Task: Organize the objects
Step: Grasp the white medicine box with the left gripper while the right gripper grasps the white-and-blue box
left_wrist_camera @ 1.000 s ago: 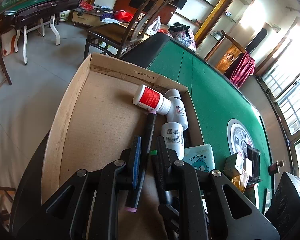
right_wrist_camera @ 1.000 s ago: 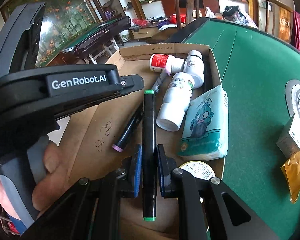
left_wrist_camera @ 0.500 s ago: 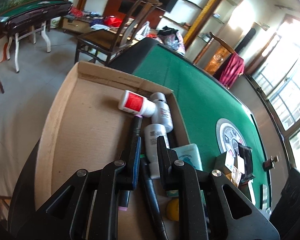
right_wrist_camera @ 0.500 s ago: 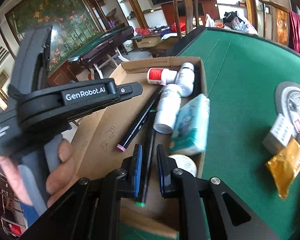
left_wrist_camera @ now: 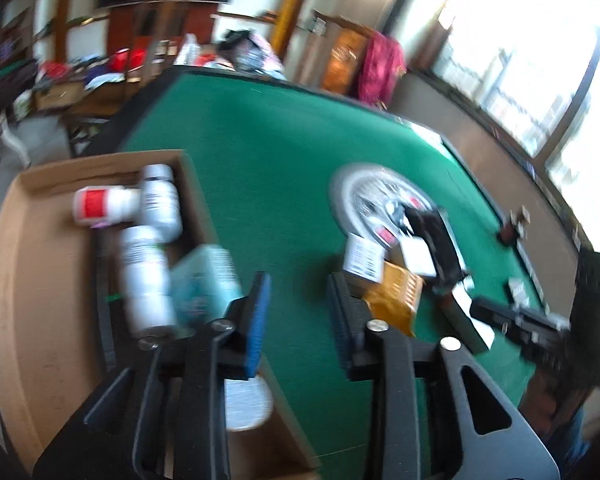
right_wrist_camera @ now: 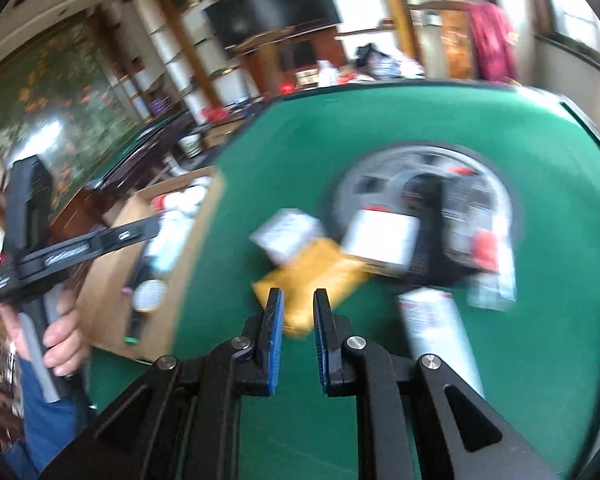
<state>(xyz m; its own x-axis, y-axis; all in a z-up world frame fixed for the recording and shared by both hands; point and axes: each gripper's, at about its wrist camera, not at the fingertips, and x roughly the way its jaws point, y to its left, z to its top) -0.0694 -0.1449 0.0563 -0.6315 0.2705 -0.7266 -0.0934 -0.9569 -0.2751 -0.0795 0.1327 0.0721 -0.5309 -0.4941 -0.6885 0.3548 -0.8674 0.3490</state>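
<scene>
Tech: Left gripper [left_wrist_camera: 298,312] jaws opening, nothing between; right gripper [right_wrist_camera: 298,322] pressed nearly together, empty.

Operator: Risk?

Tech: Yellow packet [right_wrist_camera: 314,280] lies just beyond, right of the cardboard box [left_wrist_camera: 32,280]. Crowded clutter; blur may cause a mis-grasp.

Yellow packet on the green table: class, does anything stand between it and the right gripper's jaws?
Nothing visible. The yellow packet lies straight ahead of the right gripper; a white box and a white card overlap only its far side.
</scene>
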